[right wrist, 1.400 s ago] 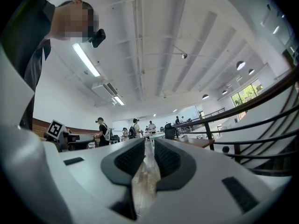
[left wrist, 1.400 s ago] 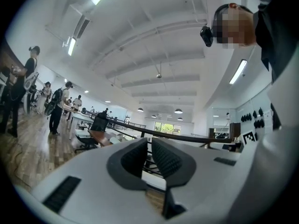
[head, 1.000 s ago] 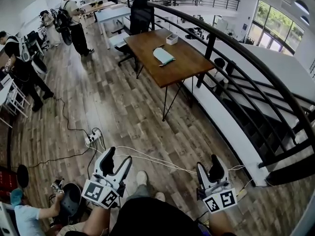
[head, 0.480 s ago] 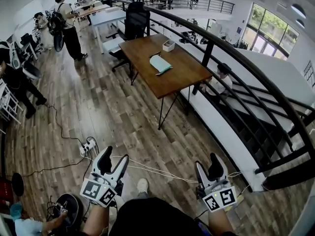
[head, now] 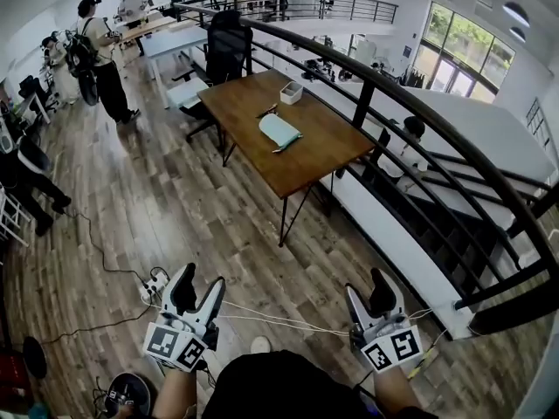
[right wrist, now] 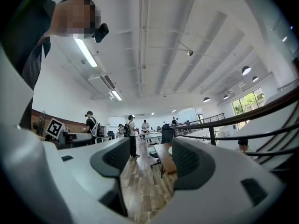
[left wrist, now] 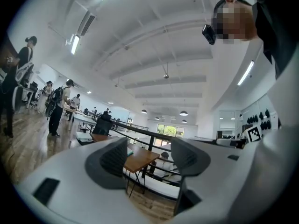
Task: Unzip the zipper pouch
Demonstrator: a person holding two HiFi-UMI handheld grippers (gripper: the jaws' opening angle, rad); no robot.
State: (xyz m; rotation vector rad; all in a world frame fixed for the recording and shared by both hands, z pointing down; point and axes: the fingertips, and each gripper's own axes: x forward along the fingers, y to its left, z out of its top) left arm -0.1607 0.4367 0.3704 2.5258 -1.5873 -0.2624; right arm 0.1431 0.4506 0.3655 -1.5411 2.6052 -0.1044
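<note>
With left tongs (head: 199, 279) and right tongs (head: 367, 286) apart and empty, best step up to the surface (head: 325, 143), pin the pouch (head: 279, 131), pinch its pull.

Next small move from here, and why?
Probably step toward the wooden table: the light-blue zipper pouch lies on it, well out of reach, while the left gripper and right gripper hang open and empty over the floor.

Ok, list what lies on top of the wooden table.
On the wooden table lie a pale zipper pouch, a small white box beyond it and a thin dark item nearby. What the box holds is too small to tell.
</note>
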